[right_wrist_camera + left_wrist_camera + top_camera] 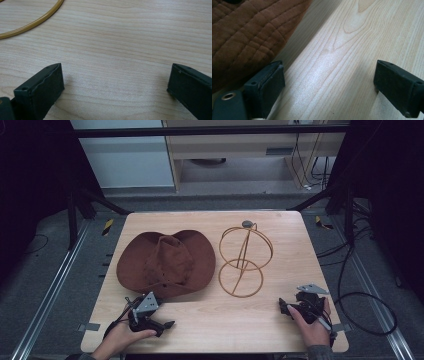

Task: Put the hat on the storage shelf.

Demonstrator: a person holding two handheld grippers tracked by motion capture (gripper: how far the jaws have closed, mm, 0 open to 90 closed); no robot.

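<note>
A brown wide-brimmed hat (166, 264) lies crown up on the left half of the wooden table (260, 320). Right of it stands a gold wire hat stand (243, 261) made of rings, with a grey cap on top. My left gripper (167, 324) rests near the front left edge, just below the hat's brim, open with bare wood between its jaws. In the left gripper view the brim (244, 35) lies just beyond the left pad (270, 86). My right gripper (286, 306) sits at the front right, open over bare wood. The stand's base ring (30, 23) curves at the upper left of the right gripper view.
The table is bounded by metal rails on a grey floor. Cables (360, 295) loop on the floor to the right. Black frame legs stand behind the table at both back corners. Bare wood stretches between the two grippers along the front edge.
</note>
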